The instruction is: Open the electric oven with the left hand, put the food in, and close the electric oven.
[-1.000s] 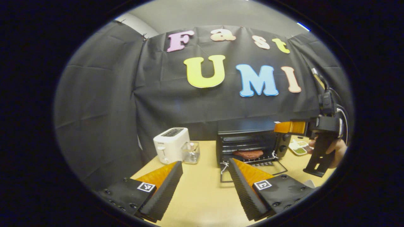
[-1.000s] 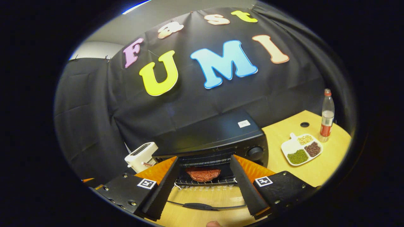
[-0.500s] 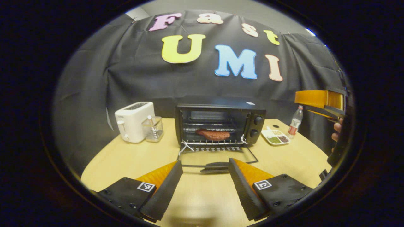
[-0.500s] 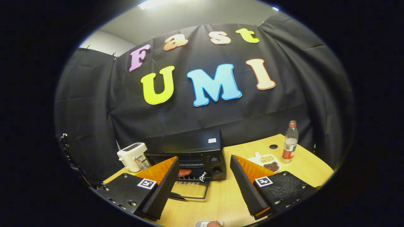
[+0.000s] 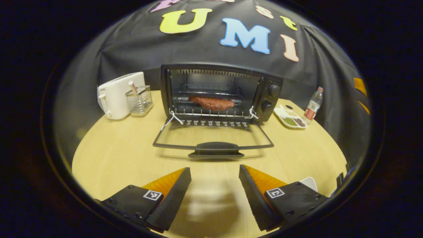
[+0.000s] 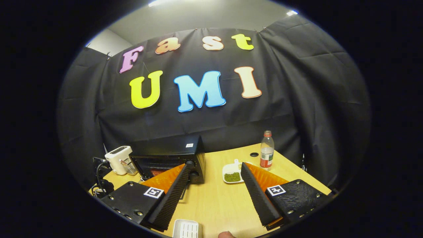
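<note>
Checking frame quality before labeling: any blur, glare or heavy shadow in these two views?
Left gripper view: sharp; soft shadow on the table under the open oven door; the oven bulges with fisheye. Right gripper view: sharp, ceiling lights glare at the top, oven interior dim.

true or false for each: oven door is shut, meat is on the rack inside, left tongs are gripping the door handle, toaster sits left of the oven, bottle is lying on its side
1. The oven door is shut. False: it is folded down flat, open.
2. The meat lies on the rack inside the oven. True.
3. The left tongs grip the door handle. False: they are open, short of the handle.
4. In the left gripper view, the toaster sits left of the oven. True.
5. The bottle lies on its side. False: it stands upright.
</note>
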